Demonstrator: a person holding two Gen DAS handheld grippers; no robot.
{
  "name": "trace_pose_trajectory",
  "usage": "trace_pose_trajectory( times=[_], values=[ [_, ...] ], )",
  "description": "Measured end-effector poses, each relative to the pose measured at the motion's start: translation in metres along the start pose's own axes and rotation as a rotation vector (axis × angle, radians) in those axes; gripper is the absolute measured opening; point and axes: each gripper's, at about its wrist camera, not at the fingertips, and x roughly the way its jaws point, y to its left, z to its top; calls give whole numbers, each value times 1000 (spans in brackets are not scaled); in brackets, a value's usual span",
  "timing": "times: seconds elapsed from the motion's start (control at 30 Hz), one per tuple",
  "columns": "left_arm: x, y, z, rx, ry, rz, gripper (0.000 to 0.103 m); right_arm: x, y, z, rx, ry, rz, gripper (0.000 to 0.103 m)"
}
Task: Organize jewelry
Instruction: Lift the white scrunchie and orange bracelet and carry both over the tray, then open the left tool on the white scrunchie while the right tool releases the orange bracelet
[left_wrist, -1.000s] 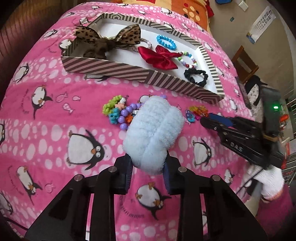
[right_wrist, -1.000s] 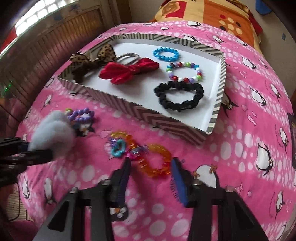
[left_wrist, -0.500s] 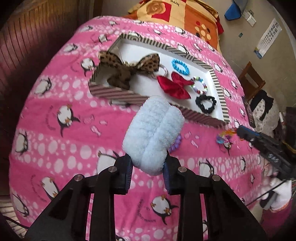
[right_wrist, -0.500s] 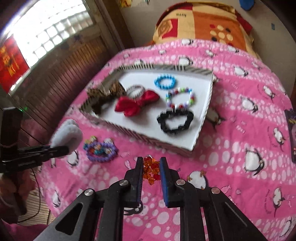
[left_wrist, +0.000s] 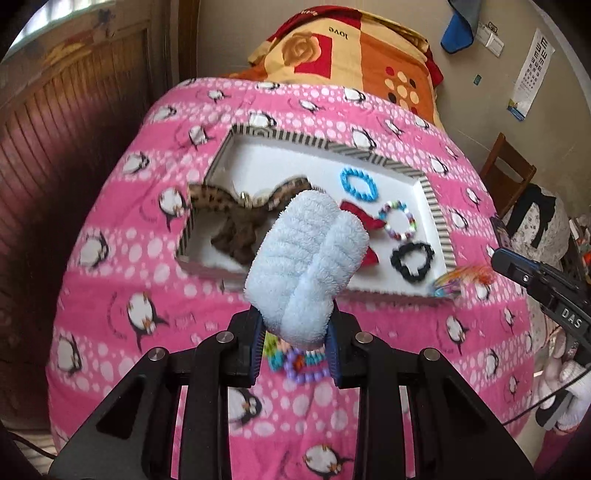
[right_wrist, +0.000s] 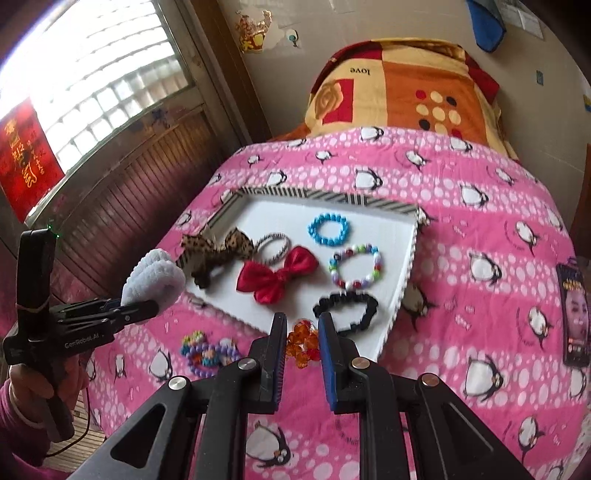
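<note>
left tool (left_wrist: 295, 334): clamped on pale-blue fluffy scrunchie (left_wrist: 306, 266) | right tool (right_wrist: 303, 345): gripping orange bead bracelet (right_wrist: 303, 343) | both above pink penguin bedspread (right_wrist: 480, 229) | striped tray (right_wrist: 408, 269) beyond, holding bows, bracelets

Fluffy scrunchie (left_wrist: 306, 266) hides most of red bow (left_wrist: 364, 221) and part of leopard bow (left_wrist: 236, 218). Orange bracelet (left_wrist: 461, 278) motion-blurred. Phone (right_wrist: 574, 317) cut off at right edge.

"love" upside down on orange blanket (right_wrist: 360, 70), "DAS" on right tongs (left_wrist: 495, 264), "CenRobot.AI" on left tongs (right_wrist: 140, 308)
</note>
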Motion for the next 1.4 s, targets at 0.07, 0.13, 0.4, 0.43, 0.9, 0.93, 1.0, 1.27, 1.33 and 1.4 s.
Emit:
trace_pose_trajectory(
  times=[0.07, 0.13, 0.4, 0.43, 0.9, 0.93, 1.0, 1.27, 1.33, 1.4],
  values=[
    [5, 1, 8, 3, -6, 16, 26, 2, 0, 8, -4, -5, -3, 16],
    [9, 1, 16, 12, -11, 31, 26, 6, 1, 15, -7, -9, -6, 16],
    [30, 8, 44, 14, -13, 54, 26, 33, -5, 36, 11, 33, -11, 16],
    [34, 10, 49, 9, -9, 53, 26, 37, -6, 35, 16, 46, -17, 16],
    [120, 30, 96, -42, 80, 115, 27, 71, -25, 21, 134, 153, -40, 42],
    [125, 30, 99, -42, 82, 127, 28, 71, -27, 20, 141, 159, -43, 42],
    [138, 29, 103, -27, 98, 157, 31, 72, -29, 19, 151, 166, -43, 42],
    [133, 26, 102, -17, 83, 180, 61, 71, -30, 14, 158, 179, -58, 43],
    [123, 25, 101, -18, 66, 181, 62, 73, -28, 12, 155, 185, -60, 43],
    [112, 23, 98, -16, 55, 186, 62, 75, -24, 11, 144, 193, -58, 43]
  ],
)
